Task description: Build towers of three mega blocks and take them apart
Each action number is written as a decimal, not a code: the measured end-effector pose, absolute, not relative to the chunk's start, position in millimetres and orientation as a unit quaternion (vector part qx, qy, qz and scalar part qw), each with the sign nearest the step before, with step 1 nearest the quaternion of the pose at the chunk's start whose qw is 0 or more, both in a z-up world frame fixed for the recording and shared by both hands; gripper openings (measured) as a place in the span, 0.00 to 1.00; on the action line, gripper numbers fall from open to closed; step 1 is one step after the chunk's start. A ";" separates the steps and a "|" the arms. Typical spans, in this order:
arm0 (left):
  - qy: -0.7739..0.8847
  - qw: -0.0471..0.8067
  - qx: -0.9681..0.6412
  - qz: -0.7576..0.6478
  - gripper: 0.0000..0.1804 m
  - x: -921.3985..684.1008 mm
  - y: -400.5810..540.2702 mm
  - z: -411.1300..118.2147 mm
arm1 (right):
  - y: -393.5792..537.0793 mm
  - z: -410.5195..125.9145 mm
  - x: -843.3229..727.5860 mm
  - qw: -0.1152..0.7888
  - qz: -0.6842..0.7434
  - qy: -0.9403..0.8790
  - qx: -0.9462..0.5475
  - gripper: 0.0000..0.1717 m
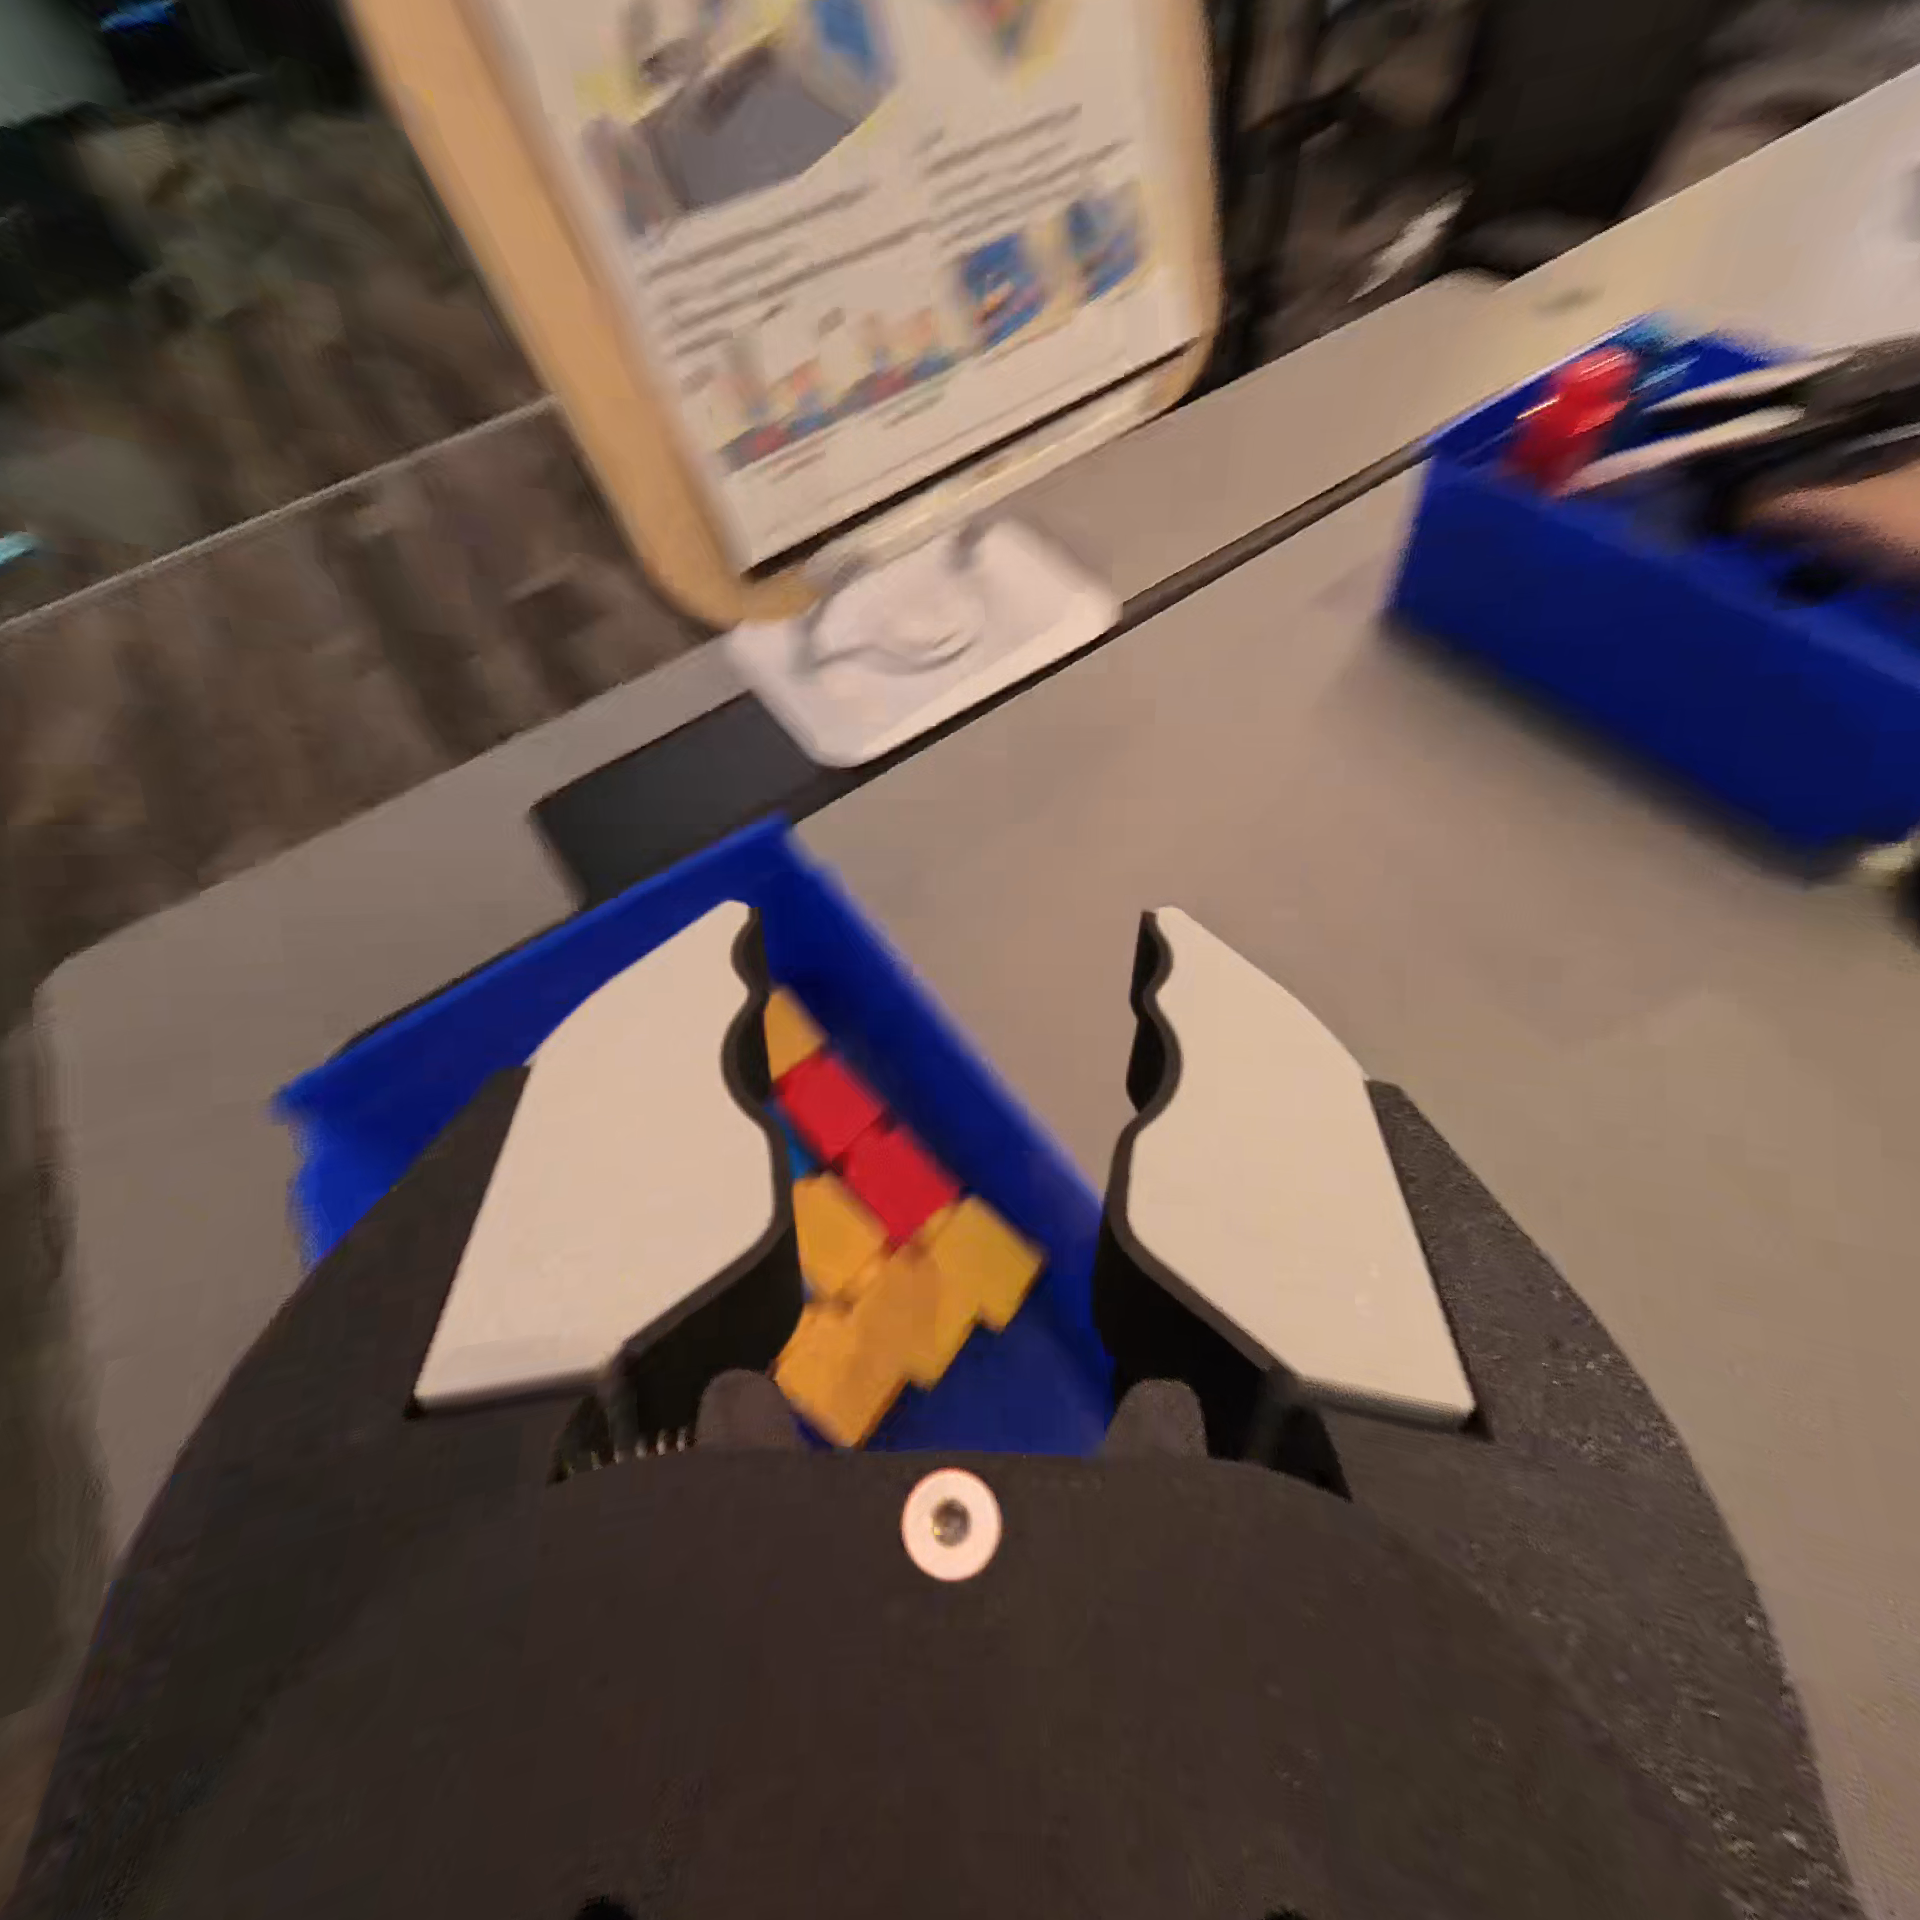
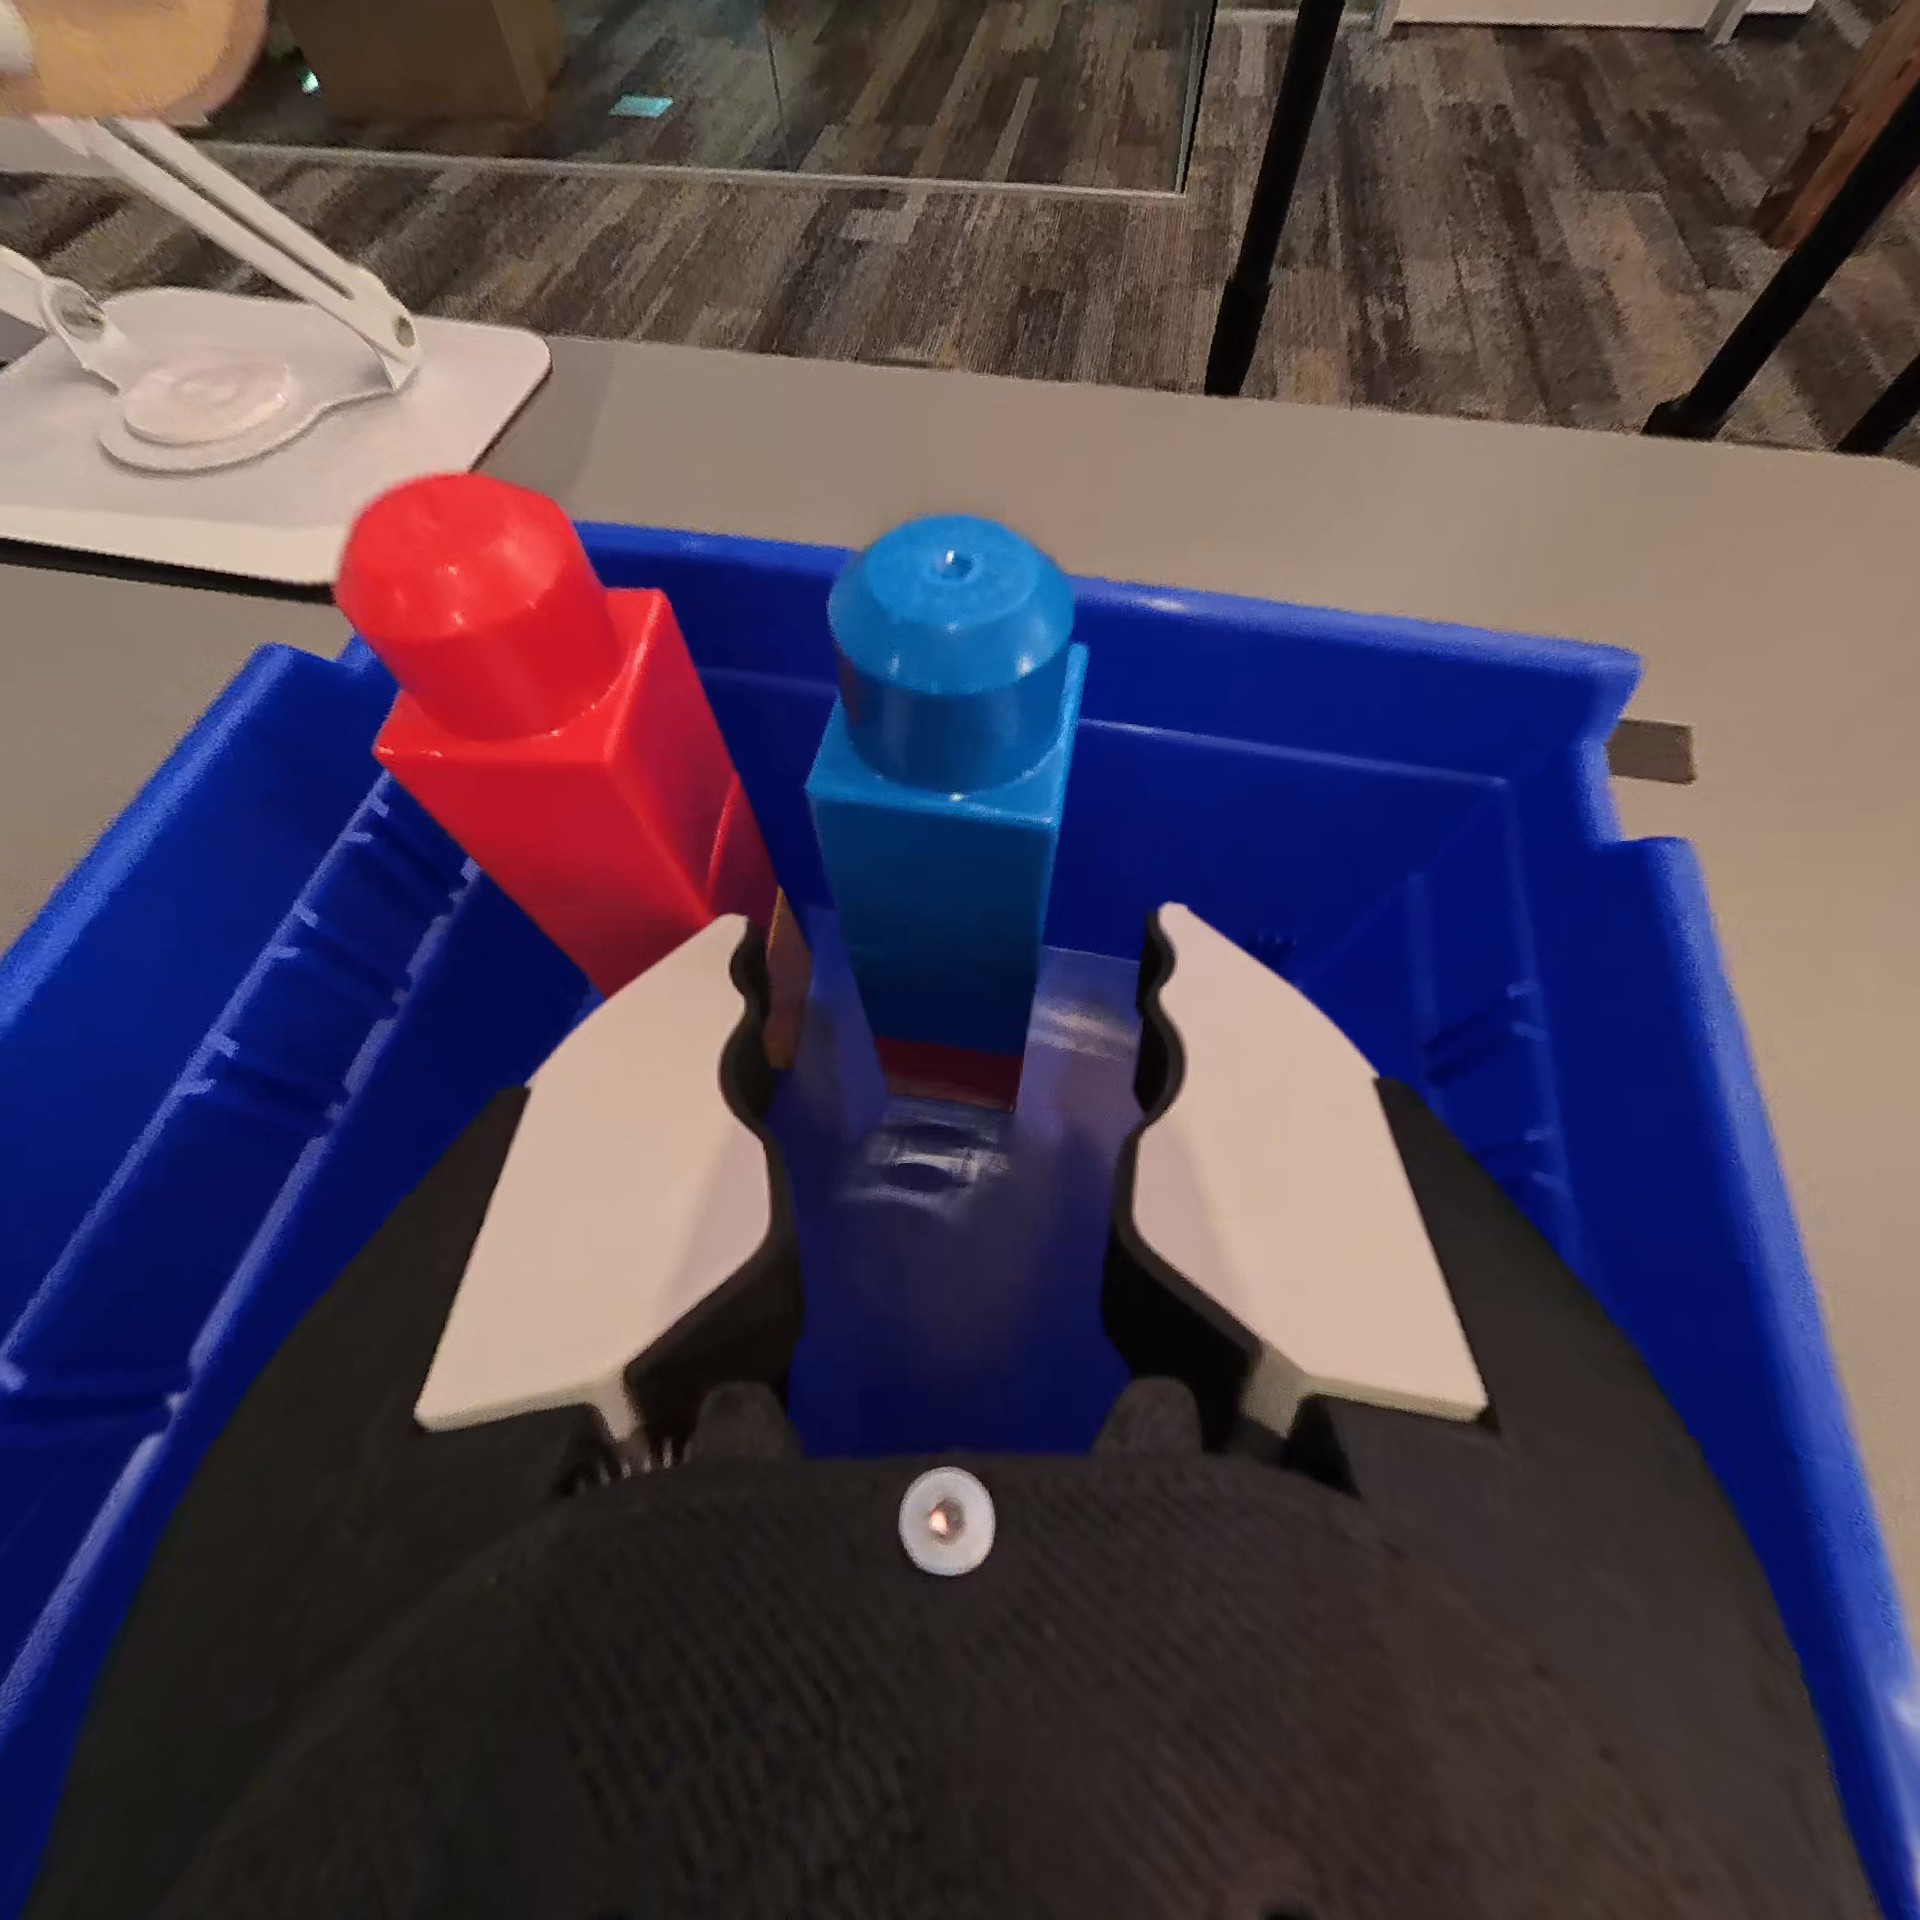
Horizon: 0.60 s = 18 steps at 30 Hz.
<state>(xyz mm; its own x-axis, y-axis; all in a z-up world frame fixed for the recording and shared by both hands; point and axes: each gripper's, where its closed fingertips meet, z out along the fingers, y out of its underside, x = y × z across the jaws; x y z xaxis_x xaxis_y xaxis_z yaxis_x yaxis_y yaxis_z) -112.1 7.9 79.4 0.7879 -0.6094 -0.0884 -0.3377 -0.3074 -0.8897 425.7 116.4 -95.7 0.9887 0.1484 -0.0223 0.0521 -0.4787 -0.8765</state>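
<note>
**Two towers up, loose blocks waiting**

Black gripper bodies filled the foreground in both wrist views, and both grippers stood wide with nothing between their pads. The right gripper hung over a blue bin where two towers stood side by side: a blue-topped tower upright between the spread fingers, with clear space on either side of it, and a red-topped tower just to its left, leaning away. The blue one showed a red block at its base; how many blocks each tower held was hard to count from that angle.

Over on the other side, the left gripper hovered above a second blue bin on the desk, with a loose heap of yellow and red blocks lying inside. That view was badly blurred.

By my reading, the building stage looked well along, with two towers standing, while the loose heap suggested more stacking or a finished teardown. Taking apart the standing pair was yet to come.
</note>
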 end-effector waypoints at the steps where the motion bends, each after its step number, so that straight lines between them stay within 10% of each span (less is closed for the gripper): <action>1: 0.277 0.496 -0.816 -0.111 0.37 -130.8 10.0 70.8 | 115.3 -91.2 427.1 0.511 0.048 -0.057 -0.856 0.43; 18: 0.090 0.117 -0.987 -0.064 0.31 -204.9 -10.8 -85.5 | 79.7 42.3 417.7 0.650 0.102 -0.052 -0.751 0.52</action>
